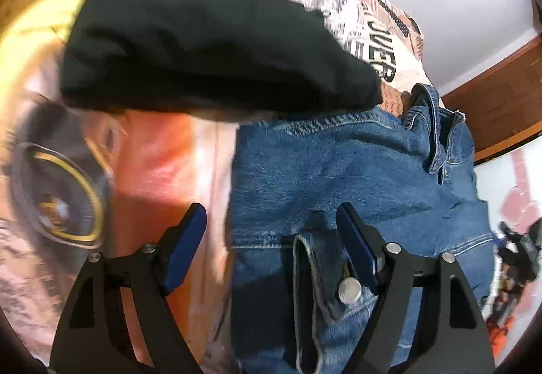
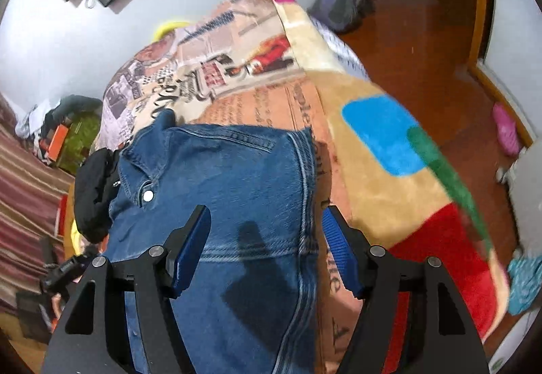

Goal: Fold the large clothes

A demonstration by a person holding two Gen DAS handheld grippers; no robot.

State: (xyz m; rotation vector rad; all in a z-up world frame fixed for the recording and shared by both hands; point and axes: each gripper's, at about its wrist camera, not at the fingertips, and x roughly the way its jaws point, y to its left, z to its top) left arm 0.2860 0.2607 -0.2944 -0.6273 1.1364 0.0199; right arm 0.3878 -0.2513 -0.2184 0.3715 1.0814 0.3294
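Surface: a bed covered by a printed blanket (image 2: 369, 170), with a wooden floor (image 2: 423, 45) and a white wall (image 2: 84, 45) beyond it.
Landmark: the denim jacket (image 2: 230, 184) is laid on the blanket; all places below are given from it.
Left gripper (image 1: 272, 248): held spread wide with nothing between the pads, just above the jacket's near edge at the metal button (image 1: 350, 290); one finger is over denim, the other over bare blanket.
Right gripper (image 2: 266, 248): likewise opened wide and empty, astride the jacket's side seam near the blanket.
Long axis: judged to run away from both grippers, the collar at the far end.
Nearer hand: neither can be called nearer; both are poised at the near edge.
Beyond the jacket: a black garment (image 1: 210, 35) is seen just past the collar side.
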